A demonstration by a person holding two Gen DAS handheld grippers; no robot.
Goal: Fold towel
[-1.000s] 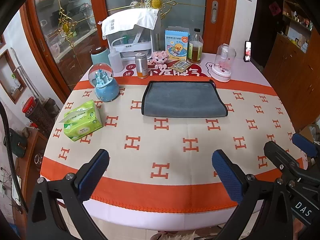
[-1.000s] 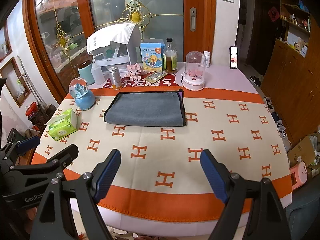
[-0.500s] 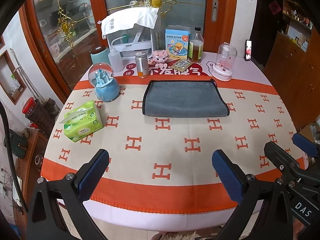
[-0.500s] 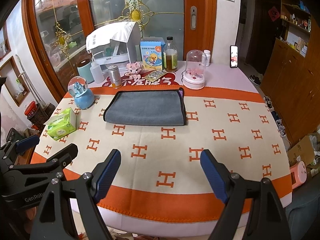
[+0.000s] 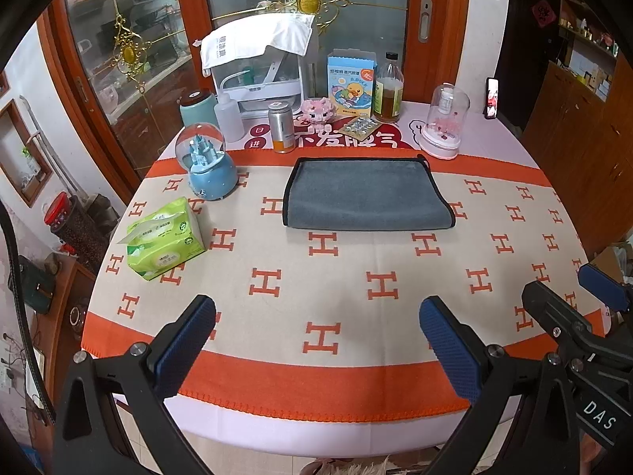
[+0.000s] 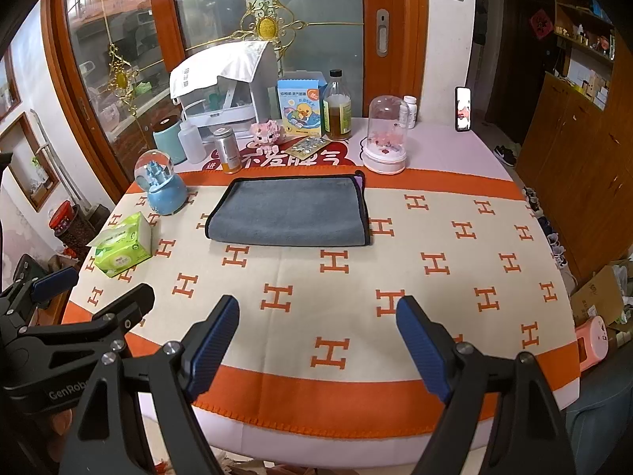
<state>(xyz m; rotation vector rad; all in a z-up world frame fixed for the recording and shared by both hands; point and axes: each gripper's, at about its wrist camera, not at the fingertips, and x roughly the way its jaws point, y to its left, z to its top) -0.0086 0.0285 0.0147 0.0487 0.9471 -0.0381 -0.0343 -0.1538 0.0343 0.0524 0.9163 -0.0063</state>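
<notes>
Grippers, left (image 5: 316,340) and right (image 6: 316,340), hover side by side, fingers spread wide, facing folded towel (image 5: 366,194).

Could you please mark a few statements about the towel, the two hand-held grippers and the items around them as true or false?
1. The grey towel lies flat on the tablecloth, already folded. True.
2. The left hand-held gripper is clamped on the towel's near edge. False: it is open above the near part of the table, apart from the towel.
3. The green tissue pack sits to the left of the towel. True.
4. The right hand-held gripper holds the snow globe. False: it is open and empty.
5. The snow globe stands on top of the towel. False: it stands on the tablecloth, to the towel's left.
</notes>
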